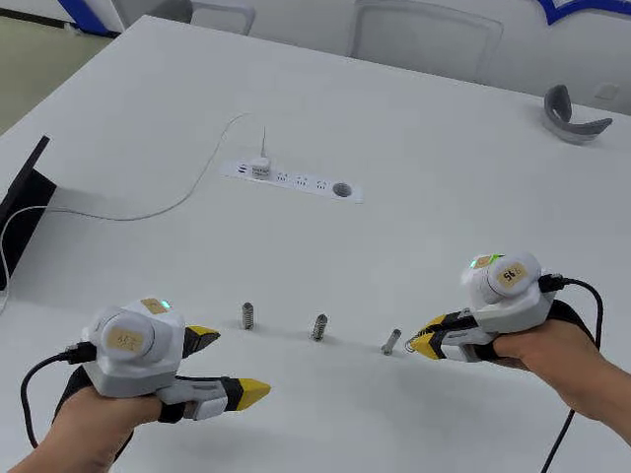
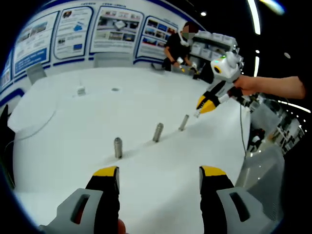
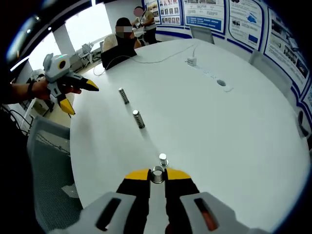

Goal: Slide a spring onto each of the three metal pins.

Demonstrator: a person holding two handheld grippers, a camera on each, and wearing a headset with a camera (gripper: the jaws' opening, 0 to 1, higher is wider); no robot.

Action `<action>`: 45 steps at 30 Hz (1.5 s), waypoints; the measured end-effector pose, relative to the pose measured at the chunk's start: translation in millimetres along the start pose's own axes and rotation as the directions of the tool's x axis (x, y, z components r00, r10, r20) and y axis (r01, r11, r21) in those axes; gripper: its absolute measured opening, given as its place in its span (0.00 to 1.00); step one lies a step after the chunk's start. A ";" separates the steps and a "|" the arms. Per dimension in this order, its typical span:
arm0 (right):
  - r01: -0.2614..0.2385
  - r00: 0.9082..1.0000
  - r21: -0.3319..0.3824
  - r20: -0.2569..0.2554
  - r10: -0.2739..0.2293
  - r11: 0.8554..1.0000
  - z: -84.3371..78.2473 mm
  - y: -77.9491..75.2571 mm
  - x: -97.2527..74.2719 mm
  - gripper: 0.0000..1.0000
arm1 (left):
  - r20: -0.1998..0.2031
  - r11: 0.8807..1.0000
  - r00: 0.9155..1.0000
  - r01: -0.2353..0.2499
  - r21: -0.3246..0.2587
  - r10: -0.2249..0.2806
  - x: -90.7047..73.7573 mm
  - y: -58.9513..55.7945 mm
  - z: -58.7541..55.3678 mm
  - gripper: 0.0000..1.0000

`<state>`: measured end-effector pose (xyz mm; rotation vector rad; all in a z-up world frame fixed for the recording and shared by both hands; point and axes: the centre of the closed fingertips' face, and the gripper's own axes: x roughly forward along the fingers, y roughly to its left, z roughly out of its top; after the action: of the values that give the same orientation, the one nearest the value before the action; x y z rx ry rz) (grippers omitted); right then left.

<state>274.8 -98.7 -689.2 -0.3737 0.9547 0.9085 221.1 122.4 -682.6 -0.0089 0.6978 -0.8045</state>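
Three short metal pins stand in a row on the white table (image 1: 394, 148). The left pin (image 1: 247, 315) and the middle pin (image 1: 319, 327) each carry a coiled spring. The right pin (image 1: 391, 341) is bare. My right gripper (image 1: 416, 346) is shut on a small spring (image 3: 157, 174), held just short of the bare pin (image 3: 163, 159). My left gripper (image 1: 229, 365) stands open near the table's front edge, below the left pin, with nothing between its yellow-tipped fingers. In the left gripper view the pins (image 2: 158, 132) lie ahead of the open jaws.
A white power strip (image 1: 292, 181) with a plugged adapter and a white cable lies mid-table. A grey curved object (image 1: 572, 116) sits at the back right. A dark flat object (image 1: 20, 212) is at the left edge. Chairs stand behind the table, and people are in the background.
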 end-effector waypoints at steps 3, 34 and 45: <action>0.002 1.000 0.002 0.005 -0.002 1.000 4.0 -3.6 0.7 0.12 | -0.001 1.000 1.000 -0.006 -0.006 0.006 -1.3 2.9 -1.0 0.69; -0.023 0.999 -0.048 -0.031 0.021 0.999 14.9 -5.5 24.1 0.13 | -0.007 0.999 0.999 -0.034 -0.040 0.034 -12.9 15.1 -7.5 0.74; -0.020 0.998 -0.097 -0.063 0.014 0.995 10.1 -4.9 35.6 0.13 | -0.015 0.999 0.999 -0.034 -0.035 0.033 -13.4 16.4 -10.5 0.74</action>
<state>293.4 -77.4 -713.6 -0.4801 0.9737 0.9657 219.3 145.4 -687.5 -0.0234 0.7243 -0.7604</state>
